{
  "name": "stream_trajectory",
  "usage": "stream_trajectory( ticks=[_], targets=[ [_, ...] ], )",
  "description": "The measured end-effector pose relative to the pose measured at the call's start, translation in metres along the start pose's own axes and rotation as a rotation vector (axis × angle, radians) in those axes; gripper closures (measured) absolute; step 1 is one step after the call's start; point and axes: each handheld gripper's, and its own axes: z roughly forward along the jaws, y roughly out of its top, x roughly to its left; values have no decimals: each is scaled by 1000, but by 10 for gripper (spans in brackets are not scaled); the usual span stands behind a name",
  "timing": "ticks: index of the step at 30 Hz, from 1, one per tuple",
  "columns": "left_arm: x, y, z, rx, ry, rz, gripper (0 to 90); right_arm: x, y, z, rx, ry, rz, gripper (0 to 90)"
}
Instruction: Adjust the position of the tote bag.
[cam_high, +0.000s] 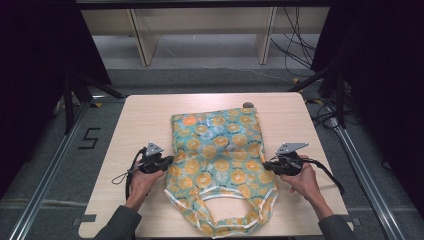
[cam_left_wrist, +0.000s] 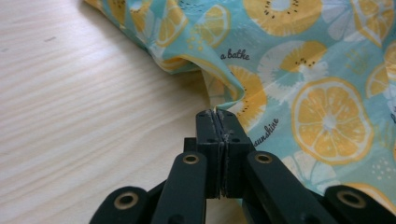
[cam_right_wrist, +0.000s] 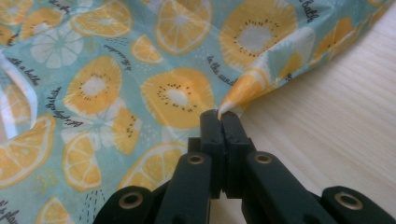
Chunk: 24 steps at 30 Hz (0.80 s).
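Note:
A teal bag (cam_high: 220, 160) printed with orange citrus slices lies flat on the light wooden table (cam_high: 145, 115), handles toward the near edge. My left gripper (cam_high: 170, 161) is shut on the bag's left side edge, and in the left gripper view its closed jaws (cam_left_wrist: 217, 114) pinch a raised fold of the fabric (cam_left_wrist: 224, 88). My right gripper (cam_high: 266, 165) is shut on the right side edge. The right gripper view shows a pointed pinch of the fabric (cam_right_wrist: 243, 88) caught between the tips (cam_right_wrist: 221, 114).
A small dark round object (cam_high: 247, 105) sits at the bag's far edge. Bare wood lies to the left and right of the bag. Dark frame posts (cam_high: 67, 100) and cables (cam_high: 300, 45) stand beyond the table's far corners.

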Motion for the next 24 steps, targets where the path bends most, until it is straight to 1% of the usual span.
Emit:
stream_trajectory(
  ticks=[1, 3, 4, 5, 6, 7, 8, 9, 10, 11, 13, 14, 16, 18, 19, 20, 21, 22, 23, 24],
  targets=[
    [1, -1, 0, -23, 2, -37, 879, 2, -1, 0, -10, 10, 4, 900],
    [2, -1, -1, -19, -1, -38, 876, 5, -1, 0, 0, 11, 2, 900],
    [3, -1, -3, -16, 2, -30, 872, 6, 0, 0, 12, 0, -11, 900],
    [4, -1, -4, -19, -5, -33, 864, 8, 1, 1, -8, -3, -22, 900],
    [4, -1, -5, -14, -9, -46, 843, 10, 2, -1, 8, -8, -34, 899],
    [4, -1, -6, -12, -10, -36, 807, 12, 4, -1, 5, -16, -47, 899],
    [3, -2, -10, 10, -13, -15, 777, 13, 4, -1, 8, -13, -53, 898],
    [0, -2, -14, 25, -18, 10, 708, 14, 3, -2, 14, -11, -34, 895],
    [-2, -2, -17, 30, -8, 25, 655, 13, 3, -1, 19, -16, -46, 892],
    [-6, -2, -22, 35, -9, 32, 595, 13, 2, -1, 20, -18, -51, 889],
    [-13, -3, -37, 22, -34, 42, 521, 12, 3, -2, 16, -20, -46, 888],
    [-16, -3, -42, 11, -39, 40, 481, 12, 3, -2, 6, -20, -47, 885],
    [-24, -5, -50, 8, -41, 22, 405, 12, 3, -2, 17, -17, -52, 873],
    [-34, -7, -57, -5, -65, 22, 368, 13, 2, -1, 27, -24, -46, 857],
    [-39, -8, -60, 8, -82, 45, 354, 13, 1, 3, -6, -20, -48, 851],
    [-44, -9, -62, 12, -80, 44, 332, 13, 1, 2, 7, -26, -49, 845],
    [-49, -9, -63, 6, -74, 58, 322, 14, 1, 1, 14, -30, -40, 841],
    [-53, -9, -66, 13, -85, 79, 314, 13, 2, -1, 23, -36, -45, 833],
    [-57, -9, -68, 8, -106, 73, 301, 12, 1, 2, -13, -28, -46, 817],
    [-61, -8, -71, -5, -119, 70, 288, 12, 2, -1, 17, -38, -42, 787]
  ],
)
